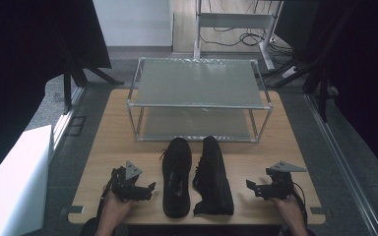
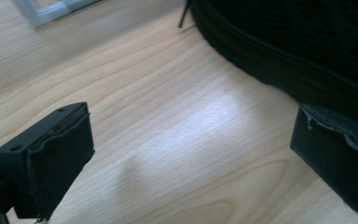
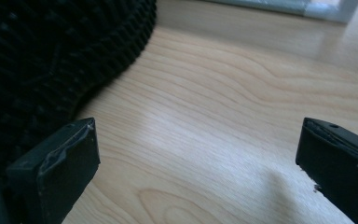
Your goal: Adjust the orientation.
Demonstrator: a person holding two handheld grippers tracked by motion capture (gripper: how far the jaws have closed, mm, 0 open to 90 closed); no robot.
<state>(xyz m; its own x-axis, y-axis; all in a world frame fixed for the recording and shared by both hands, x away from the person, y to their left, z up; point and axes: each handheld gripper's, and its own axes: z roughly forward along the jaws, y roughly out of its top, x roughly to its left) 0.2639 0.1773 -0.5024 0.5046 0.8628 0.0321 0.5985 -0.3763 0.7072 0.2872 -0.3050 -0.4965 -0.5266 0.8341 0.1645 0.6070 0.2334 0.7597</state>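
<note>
The worktop [image 1: 113, 142] carries a two-tier rack [image 1: 199, 98] at its far side, both shelves bare, and in front of it a pair of black shoes: the left shoe [image 1: 176, 176] upright on its sole, toe toward the rack, and the right shoe [image 1: 212, 174] tipped onto its side so the tread faces right. Flanking them near the front edge are the left gripper [image 1: 150, 188] and the right gripper [image 1: 251, 187], each resting in a hand and pointing inward. Both have their fingers spread wide with nothing between them; the left fingers [image 2: 60, 154] sit just beside the left shoe's sole, the right fingers [image 3: 70, 163] close to the other shoe's tread. This looks like the very start, before any grasp; presumably each shoe goes onto the rack. Next, a gripper must close on a shoe's collar or heel, and the tipped shoe likely needs righting. No brand, label or writing can be read.
</note>
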